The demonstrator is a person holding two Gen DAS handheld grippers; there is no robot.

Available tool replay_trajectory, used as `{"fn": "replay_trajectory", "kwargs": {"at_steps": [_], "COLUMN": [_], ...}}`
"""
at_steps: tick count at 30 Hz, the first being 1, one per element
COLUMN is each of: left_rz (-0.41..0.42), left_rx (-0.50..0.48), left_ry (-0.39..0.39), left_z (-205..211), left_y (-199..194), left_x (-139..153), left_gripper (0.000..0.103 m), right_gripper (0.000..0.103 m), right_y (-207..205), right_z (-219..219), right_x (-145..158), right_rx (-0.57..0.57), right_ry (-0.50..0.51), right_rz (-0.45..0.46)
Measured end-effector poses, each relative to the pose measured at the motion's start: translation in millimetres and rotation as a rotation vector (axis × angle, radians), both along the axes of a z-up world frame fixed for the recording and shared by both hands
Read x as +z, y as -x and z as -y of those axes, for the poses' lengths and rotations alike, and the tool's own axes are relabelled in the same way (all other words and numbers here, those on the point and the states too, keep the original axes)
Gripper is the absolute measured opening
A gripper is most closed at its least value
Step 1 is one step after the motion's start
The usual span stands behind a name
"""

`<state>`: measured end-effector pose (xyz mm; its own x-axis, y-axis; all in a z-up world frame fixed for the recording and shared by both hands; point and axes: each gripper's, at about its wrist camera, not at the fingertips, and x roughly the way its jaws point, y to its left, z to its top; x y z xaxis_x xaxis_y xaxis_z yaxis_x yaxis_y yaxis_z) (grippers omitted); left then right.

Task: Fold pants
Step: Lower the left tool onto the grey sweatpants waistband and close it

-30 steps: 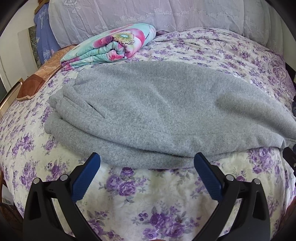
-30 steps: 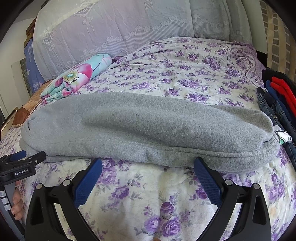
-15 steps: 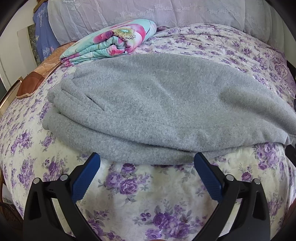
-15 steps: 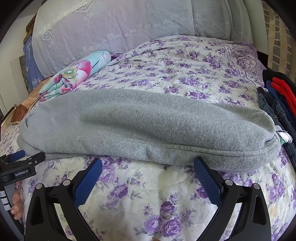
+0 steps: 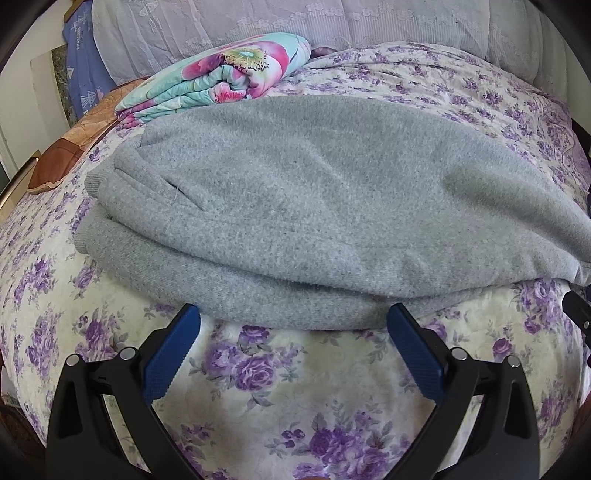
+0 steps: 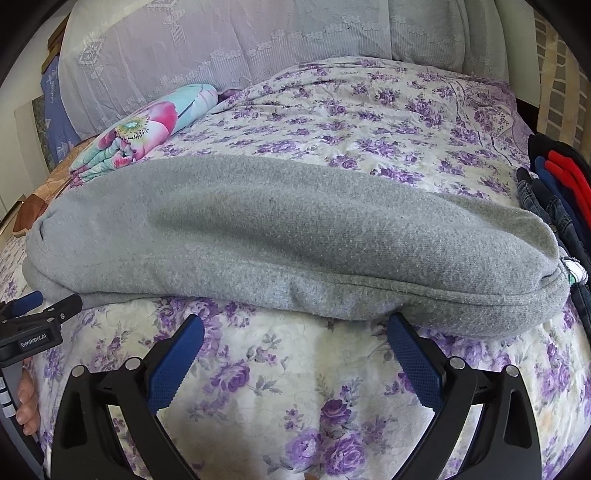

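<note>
**Grey pants folded lengthwise on the bed, both claws spread at the near edge**

Here the grey pants (image 5: 314,206) lie across the floral bed (image 5: 295,387), already doubled lengthwise so that 1 leg rests on the other; 2 stacked layers show along the near edge. The waistband end with a slit pocket (image 5: 181,194) lies toward the left, and what is probably the cuff end (image 6: 535,280) lies toward the right, though the fisheye bends that end too much to be sure.

The left claw (image 5: 293,321) is released, its blue pads wide apart and empty, the tips just beside the near hem of the pants. The right claw (image 6: 295,328) is likewise released and holds nothing, its tips just beside the same hem further toward the right end. A folded flowered blanket (image 5: 221,85) lies beyond the pants near the pillows (image 5: 295,22), and a stack of dark clothes (image 6: 554,192) sits at the right edge of the bed.

Judged step: the lengthwise fold is done and the crosswise fold is not yet begun. The next move calls for each claw to pinch both layers together at 1 end, so that the lower leg does not trail when that end is carried over toward the other.
</note>
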<state>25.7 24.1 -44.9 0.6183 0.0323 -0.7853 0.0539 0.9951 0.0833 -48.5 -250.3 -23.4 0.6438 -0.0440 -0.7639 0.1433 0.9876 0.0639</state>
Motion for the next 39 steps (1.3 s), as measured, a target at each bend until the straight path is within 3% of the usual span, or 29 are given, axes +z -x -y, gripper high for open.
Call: {"fn": "replay_trajectory", "kwargs": {"at_steps": [2,6,10,15,20,24,32,36,39], "left_rz": [-0.035,-0.064,-0.057,-0.085,-0.042,-0.012,-0.014,-0.039,-0.056], "left_rx": [-0.011,-0.034,-0.086,-0.152,-0.111,-0.026,0.057,0.096,0.112], "left_ry": [0.024,0.141,0.137,0.205,0.419,0.526,0.582,0.548,0.522], "left_z": [-5,-22,-23,-36,-86,-124,-146,-148,-154], "left_y": [-3,-5,-2,0,-7,-26,-63,-77,-75], "left_x": [-9,-19,-21,-16,14,42,54,54,49], "left_gripper": [0.099,0.099,0.099,0.099,0.099,0.098,0.098,0.097,0.086], "right_gripper": [0.099,0.100,0.100,0.100,0.100,0.099,0.099,0.100,0.100], "right_y": [-9,-11,-9,-5,3,8,9,9,10], "right_z": [2,2,2,4,16,31,38,42,46], "right_x": [-9,-13,-14,-12,-7,-5,-4,-5,-5], "right_rx": [-0.013,-0.009,0.009,0.035,0.063,0.053,0.047,0.046,0.045], "right_ry": [-0.004,-0.002,0.000,-0.012,-0.097,-0.218,-0.278,-0.308,-0.327], "right_rz": [-0.070,-0.076,-0.081,-0.084,-0.054,-0.003,0.023,0.033,0.041]}}
